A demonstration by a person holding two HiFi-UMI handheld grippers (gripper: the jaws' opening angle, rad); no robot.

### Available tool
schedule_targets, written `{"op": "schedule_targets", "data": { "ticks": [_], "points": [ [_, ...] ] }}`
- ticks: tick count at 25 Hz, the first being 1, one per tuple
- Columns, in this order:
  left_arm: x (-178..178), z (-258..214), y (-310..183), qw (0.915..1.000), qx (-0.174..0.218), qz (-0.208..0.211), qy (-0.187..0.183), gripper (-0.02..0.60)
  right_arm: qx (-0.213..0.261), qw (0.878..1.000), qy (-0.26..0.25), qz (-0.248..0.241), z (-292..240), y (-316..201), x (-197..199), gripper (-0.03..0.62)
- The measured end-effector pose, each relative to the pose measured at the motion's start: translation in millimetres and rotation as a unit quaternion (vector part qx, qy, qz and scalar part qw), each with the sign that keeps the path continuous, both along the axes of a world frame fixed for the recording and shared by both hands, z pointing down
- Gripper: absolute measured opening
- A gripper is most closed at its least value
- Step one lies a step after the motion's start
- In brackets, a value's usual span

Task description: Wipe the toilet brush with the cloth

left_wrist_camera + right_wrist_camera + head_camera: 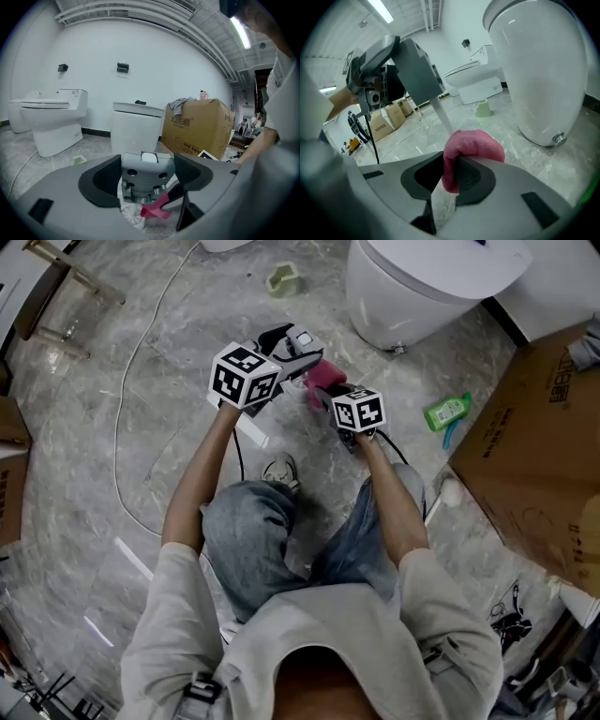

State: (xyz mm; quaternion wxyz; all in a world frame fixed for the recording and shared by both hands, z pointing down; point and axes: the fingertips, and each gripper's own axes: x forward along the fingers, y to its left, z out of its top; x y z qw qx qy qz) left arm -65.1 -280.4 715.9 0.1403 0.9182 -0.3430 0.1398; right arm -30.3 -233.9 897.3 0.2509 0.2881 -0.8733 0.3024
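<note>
Indoors, a person in a pale sweatshirt bends over a grey marble floor [169,352] with a gripper in each hand, and between them are one toilet brush [442,115] and one pink cloth [326,374]. The left gripper [295,345] has its jaws closed on a grey block [144,180] with screw holes at the top of the brush, and both pads lie against the block's sides. From there the white handle [438,105] runs steeply down, slanting toward the right gripper [328,395]. The brush's long axis therefore stands near upright with the head lowest. Its white bristles [132,214] point at the floor, just beside the cloth.

The right gripper's jaws pinch a fold of the cloth. The rest bulges over the jaw tips, and the handle disappears behind it.

The brush hangs above the middle of the floor, near the base of the closer of two white toilets [422,282]. The second toilet [51,117] stands well apart along the white wall. One green bottle [448,412] lies on the floor between the right gripper and one large cardboard box [539,456] at the floor's right edge. One small green cup [283,279] sits near the floor's far edge, left of the closer toilet. One white cable [127,399] loops across the floor's left side.
</note>
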Motion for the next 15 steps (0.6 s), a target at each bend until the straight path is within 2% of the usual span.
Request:
{"op": "schedule_targets", "data": {
  "ticks": [4,10,13,15],
  "points": [
    [-5,2,4,0.9998,-0.01,-0.015,0.011,0.368,0.032,0.999,0.003,0.017,-26,-12,21,0.084],
    [-17,-13,13,0.999,0.013,-0.038,0.02,0.368,0.064,0.997,0.002,0.036,-52,-29,44,0.084],
    [-42,-12,14,0.997,0.014,-0.072,0.024,0.369,0.082,0.996,0.005,0.043,-61,-35,52,0.084],
    [-66,-9,10,0.9933,0.016,-0.108,0.036,0.368,0.099,0.994,0.008,0.048,-68,-42,57,0.084]
  ]
}}
